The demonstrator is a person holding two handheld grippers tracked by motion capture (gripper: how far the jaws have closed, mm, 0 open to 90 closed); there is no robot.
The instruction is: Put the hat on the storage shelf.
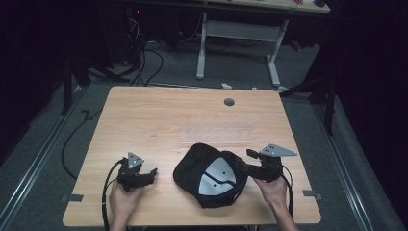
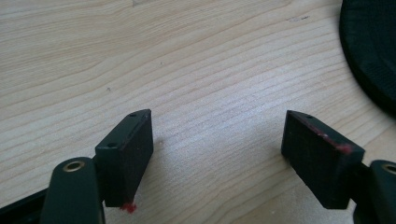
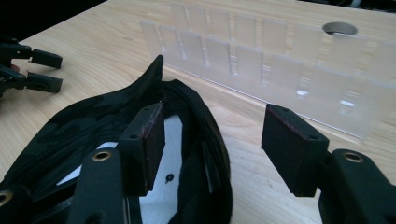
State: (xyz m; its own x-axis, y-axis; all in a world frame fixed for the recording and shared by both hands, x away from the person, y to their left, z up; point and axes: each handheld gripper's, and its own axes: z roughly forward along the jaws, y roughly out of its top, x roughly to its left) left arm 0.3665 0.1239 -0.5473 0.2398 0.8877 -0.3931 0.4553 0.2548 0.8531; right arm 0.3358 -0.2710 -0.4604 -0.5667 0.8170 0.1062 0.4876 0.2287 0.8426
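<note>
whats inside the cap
The cap lies upside down on the table, showing a pale grey lining with a few small eyelet holes and a dark strip across it. The folded black rim covers the rest of the inside.

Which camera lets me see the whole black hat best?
The high view: the black cap lies whole and upside down on the table, its pale lining showing. The right gripper view gives a close piece of its rim; the left gripper view catches just an edge.
</note>
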